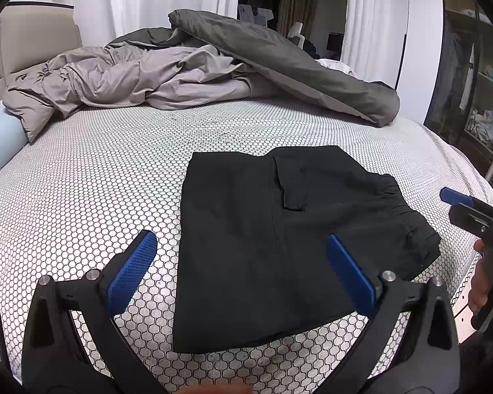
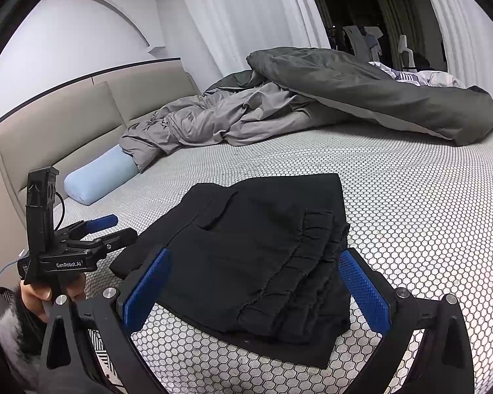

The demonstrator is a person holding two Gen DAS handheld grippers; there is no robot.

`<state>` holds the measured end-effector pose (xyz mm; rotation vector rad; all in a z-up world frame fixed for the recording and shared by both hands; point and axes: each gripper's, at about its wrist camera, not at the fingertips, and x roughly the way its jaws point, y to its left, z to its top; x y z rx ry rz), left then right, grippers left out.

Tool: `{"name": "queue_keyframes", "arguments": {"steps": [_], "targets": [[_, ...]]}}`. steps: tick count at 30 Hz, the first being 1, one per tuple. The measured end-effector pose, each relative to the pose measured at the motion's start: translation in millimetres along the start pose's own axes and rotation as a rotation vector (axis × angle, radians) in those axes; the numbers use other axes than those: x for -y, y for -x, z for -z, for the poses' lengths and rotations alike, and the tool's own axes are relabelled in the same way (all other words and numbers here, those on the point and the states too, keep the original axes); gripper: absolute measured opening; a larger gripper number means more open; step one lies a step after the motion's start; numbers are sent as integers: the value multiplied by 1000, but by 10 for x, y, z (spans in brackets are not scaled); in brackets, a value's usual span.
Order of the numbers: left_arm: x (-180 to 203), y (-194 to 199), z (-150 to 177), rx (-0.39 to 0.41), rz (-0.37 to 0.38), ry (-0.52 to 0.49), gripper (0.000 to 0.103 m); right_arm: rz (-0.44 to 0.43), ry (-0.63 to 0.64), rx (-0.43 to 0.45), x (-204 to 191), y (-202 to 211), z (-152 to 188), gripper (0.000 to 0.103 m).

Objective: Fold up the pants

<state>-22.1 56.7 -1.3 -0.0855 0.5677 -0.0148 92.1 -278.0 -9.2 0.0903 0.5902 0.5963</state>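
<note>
Black pants [image 1: 279, 246]: lying folded compact near the bed [image 1: 98, 180] front edge. Left gripper [image 1: 243, 279], right gripper [image 2: 256, 285]: hovering, jaws released, empty. Advice: smoothing layers, squaring edges.

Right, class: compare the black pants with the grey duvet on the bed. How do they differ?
The black pants are folded into a flat, neat stack; the grey duvet is crumpled in a loose heap. The pants lie near the grippers, the duvet at the far side. The pants look smaller. Both rest on the patterned sheet.
</note>
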Motion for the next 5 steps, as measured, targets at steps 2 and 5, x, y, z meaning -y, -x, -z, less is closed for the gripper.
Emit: {"name": "queue_keyframes", "arguments": {"steps": [2,5], "targets": [[-2,-1,0,0,1,0,102,-4,4,-3,-10,-10,3,103],[-13,-3,-5,-3,-2,4,102,-9,9,-7,-21,-25,8,103]]}}
